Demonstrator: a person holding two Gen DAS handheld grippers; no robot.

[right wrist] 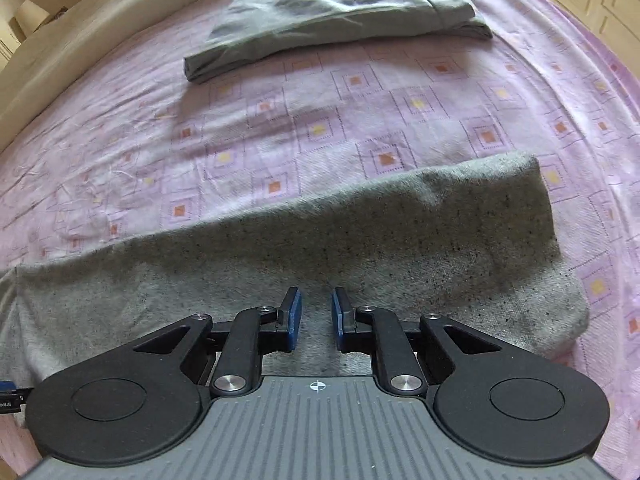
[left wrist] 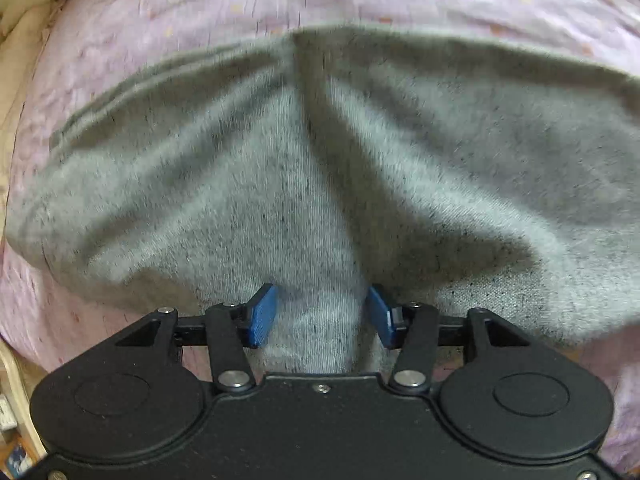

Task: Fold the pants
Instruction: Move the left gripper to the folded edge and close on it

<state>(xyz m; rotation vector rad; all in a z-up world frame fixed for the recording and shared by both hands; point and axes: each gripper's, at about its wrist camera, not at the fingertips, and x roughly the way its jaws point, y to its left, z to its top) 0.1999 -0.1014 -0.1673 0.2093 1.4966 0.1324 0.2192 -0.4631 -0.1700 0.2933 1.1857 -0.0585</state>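
Note:
Grey knit pants (left wrist: 400, 168) lie on a pink patterned bedsheet (left wrist: 160, 12). In the left wrist view my left gripper (left wrist: 322, 314) has its blue pads either side of a bunched fold of the grey cloth, and the fabric fans up in tented folds from the pads. In the right wrist view the same grey pants (right wrist: 360, 240) lie folded over as a long band. My right gripper (right wrist: 316, 318) sits over their near edge, its pads a small gap apart with cloth between or below them; I cannot tell if they pinch it.
A second pair of pants (right wrist: 340, 12), olive-grey and folded, lies at the far side of the bedsheet (right wrist: 280, 128). A beige padded bed edge (right wrist: 60, 48) runs along the left. A beige blanket (left wrist: 20, 40) borders the sheet in the left wrist view.

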